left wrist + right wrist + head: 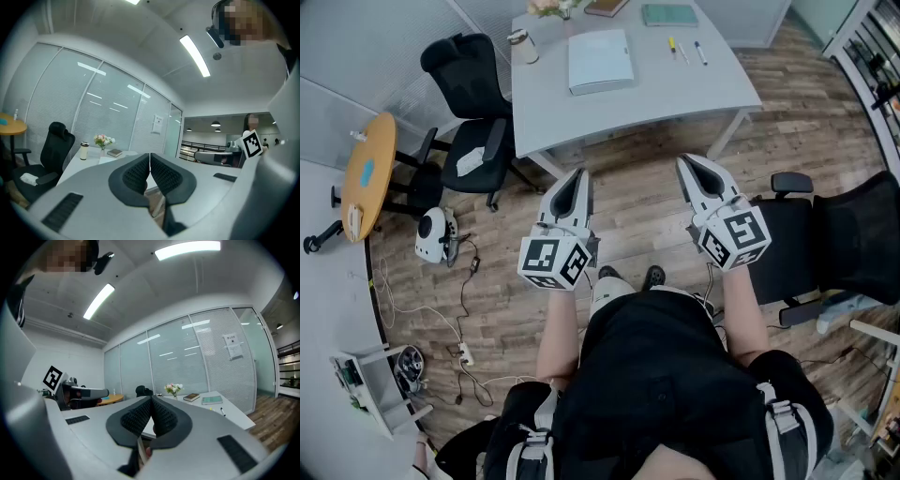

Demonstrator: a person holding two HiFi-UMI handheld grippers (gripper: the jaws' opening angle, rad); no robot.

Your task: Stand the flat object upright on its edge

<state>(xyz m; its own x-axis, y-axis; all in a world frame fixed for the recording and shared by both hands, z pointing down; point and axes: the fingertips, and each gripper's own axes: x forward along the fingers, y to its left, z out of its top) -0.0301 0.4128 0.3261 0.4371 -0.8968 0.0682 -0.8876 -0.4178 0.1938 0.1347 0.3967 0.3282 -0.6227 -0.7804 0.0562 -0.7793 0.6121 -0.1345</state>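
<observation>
A white flat book-like object (600,61) lies flat on the grey table (675,94), well ahead of both grippers. My left gripper (575,178) is held in the air over the wooden floor, short of the table's near edge. Its jaws are shut with nothing between them, as the left gripper view (150,157) also shows. To its right my right gripper (692,164) hangs at about the same height, also shut and empty, jaws pressed together (151,399). Both point toward the table.
On the table stand a cup (523,45), flowers (548,7), a brown book (607,7), a green notebook (669,14) and pens (700,52). Black chairs stand at the left (473,103) and right (825,244). A round wooden table (367,173) and floor cables (464,319) lie left.
</observation>
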